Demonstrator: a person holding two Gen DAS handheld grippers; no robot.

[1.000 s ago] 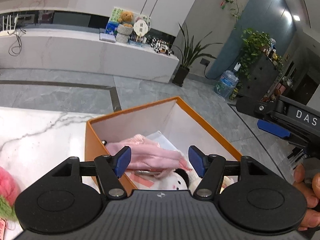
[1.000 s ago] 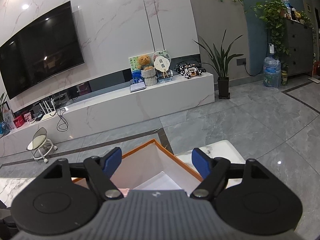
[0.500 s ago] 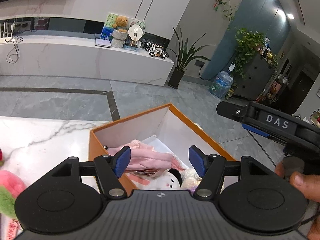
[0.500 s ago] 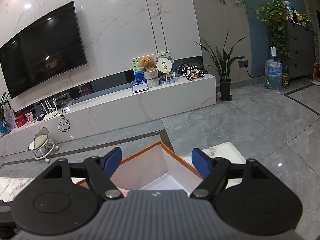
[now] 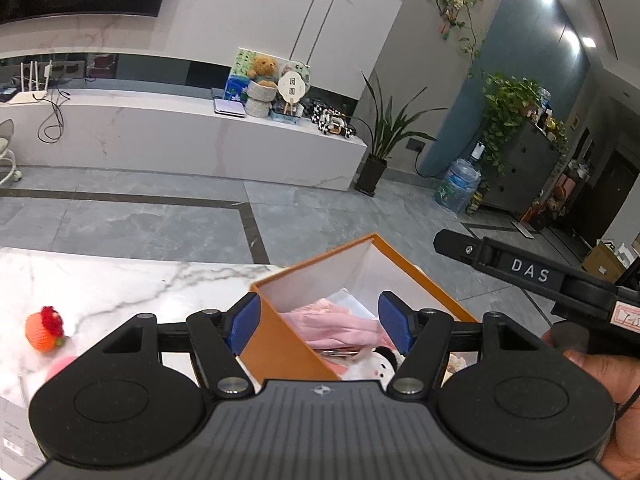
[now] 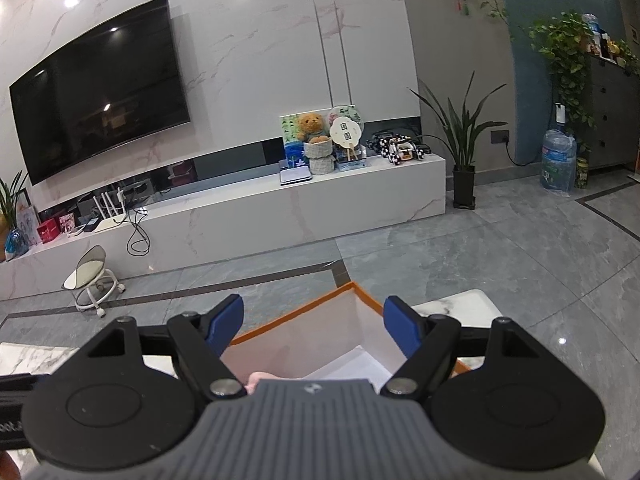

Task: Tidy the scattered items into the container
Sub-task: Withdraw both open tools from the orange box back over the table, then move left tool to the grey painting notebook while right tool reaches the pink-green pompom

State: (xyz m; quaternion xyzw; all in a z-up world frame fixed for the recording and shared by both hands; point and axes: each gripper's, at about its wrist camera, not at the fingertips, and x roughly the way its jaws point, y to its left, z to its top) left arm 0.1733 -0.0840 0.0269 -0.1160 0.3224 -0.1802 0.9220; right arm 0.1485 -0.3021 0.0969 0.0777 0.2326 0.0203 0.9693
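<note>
An orange box (image 5: pixel 280 344) with white inner walls stands on the white marble table (image 5: pixel 120 280). Inside it lie a pink cloth (image 5: pixel 340 324) and a white plush toy (image 5: pixel 372 366). My left gripper (image 5: pixel 320 322) hangs open above the box's near left corner, empty. An orange knitted toy (image 5: pixel 43 330) with a red top rests on the table to the left. A pink fluffy item (image 5: pixel 60 364) peeks out behind the left gripper's body. My right gripper (image 6: pixel 314 330) is open and empty over the orange box (image 6: pixel 300 316); its side shows in the left wrist view (image 5: pixel 528 272), held by a hand (image 5: pixel 600 368).
A white paper (image 5: pixel 16 436) lies at the table's near left edge. Beyond the table are grey floor tiles, a long white TV bench (image 6: pixel 248 216) with a teddy bear, a small stool (image 6: pixel 92 280), a potted plant (image 6: pixel 464 152) and a water bottle (image 6: pixel 558 164).
My left gripper has swung left and drawn back from over the box middle to its left corner, bringing the orange knitted toy into view. The right gripper stays open and tilts slightly upward.
</note>
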